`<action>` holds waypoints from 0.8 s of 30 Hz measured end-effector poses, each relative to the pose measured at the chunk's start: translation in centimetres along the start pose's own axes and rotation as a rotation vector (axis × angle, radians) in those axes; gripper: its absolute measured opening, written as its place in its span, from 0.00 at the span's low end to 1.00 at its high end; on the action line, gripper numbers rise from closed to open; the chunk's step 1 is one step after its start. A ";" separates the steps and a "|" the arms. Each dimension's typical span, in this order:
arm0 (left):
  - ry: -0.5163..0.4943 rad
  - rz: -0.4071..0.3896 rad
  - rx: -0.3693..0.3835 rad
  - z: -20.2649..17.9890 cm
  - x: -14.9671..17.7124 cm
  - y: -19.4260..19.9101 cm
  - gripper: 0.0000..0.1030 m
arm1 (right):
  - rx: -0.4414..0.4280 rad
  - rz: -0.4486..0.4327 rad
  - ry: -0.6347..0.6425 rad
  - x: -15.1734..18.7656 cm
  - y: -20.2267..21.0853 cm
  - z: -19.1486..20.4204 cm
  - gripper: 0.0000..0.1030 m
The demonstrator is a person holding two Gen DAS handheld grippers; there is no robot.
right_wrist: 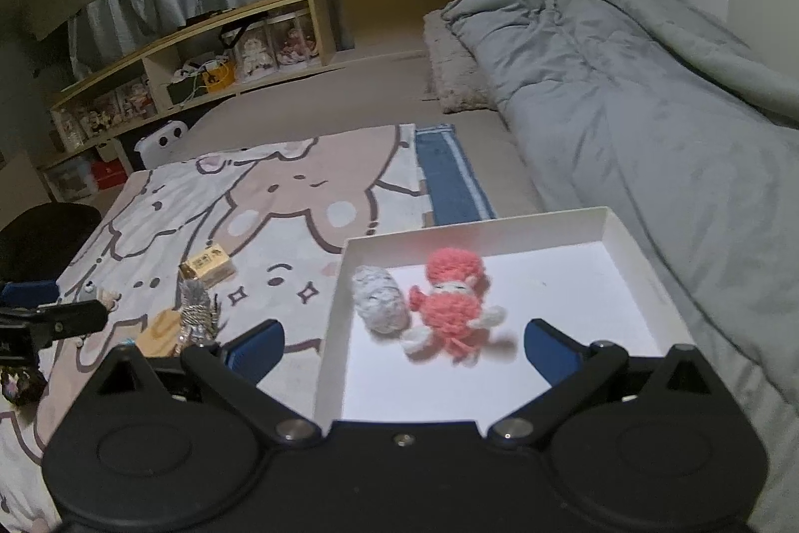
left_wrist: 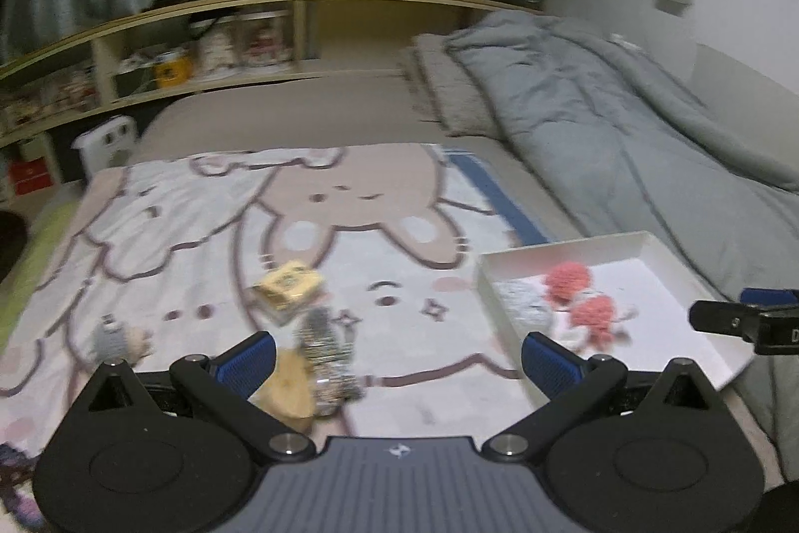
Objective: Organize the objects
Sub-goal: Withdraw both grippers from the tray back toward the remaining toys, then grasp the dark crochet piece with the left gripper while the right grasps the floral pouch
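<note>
Both grippers are spread wide and carry nothing. The right gripper (right_wrist: 402, 345) hangs above the near part of the white tray (right_wrist: 630, 239), which lies on the bed at the right edge of the cartoon blanket (right_wrist: 150, 208), just beside the grey duvet (right_wrist: 649, 83). Inside the tray, close to its left wall, a pink crochet doll (right_wrist: 452, 298) lies touching a small grey knitted toy (right_wrist: 377, 300).

The left gripper (left_wrist: 399, 360) points at the things that remain on the blanket: a yellow box (left_wrist: 287, 288), a grey striped bundle (left_wrist: 324, 350) just beside it, and a pale wooden piece (left_wrist: 289, 393) at the near edge, partly behind the left finger. Further to the left lies a little grey figure (left_wrist: 117, 338).

I think the next step is to pick one of these for the tray. The danger is the crowding: the bundle and the wooden piece lie so close that closing jaws may catch both, or push one off the near edge. The soft blanket may also be pinched together with the thing. The left view is blurred, so what the small things are exactly is hard to tell.
</note>
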State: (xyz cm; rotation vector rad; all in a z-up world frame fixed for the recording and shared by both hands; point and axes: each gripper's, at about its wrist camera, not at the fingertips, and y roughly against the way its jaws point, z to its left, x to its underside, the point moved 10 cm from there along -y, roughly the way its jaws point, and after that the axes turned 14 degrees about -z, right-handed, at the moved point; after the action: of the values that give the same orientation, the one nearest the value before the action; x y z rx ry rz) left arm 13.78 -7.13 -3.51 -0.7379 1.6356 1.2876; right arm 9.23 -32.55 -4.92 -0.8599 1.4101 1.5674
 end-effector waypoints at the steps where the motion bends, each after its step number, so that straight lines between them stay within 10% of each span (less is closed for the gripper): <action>1: 0.000 -0.001 -0.024 0.9 0.0 0.2 1.00 | -0.010 -0.003 0.003 0.0 -0.3 0.6 1.00; 24: 0.160 0.030 -0.451 18.0 2.7 4.0 1.00 | -0.213 0.051 0.025 2.6 -7.1 14.9 1.00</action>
State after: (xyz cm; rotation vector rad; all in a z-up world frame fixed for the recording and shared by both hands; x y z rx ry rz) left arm 14.34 11.37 -5.25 -1.1139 1.4961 1.6814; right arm 15.26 -17.30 -8.28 -0.9776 1.3077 1.7744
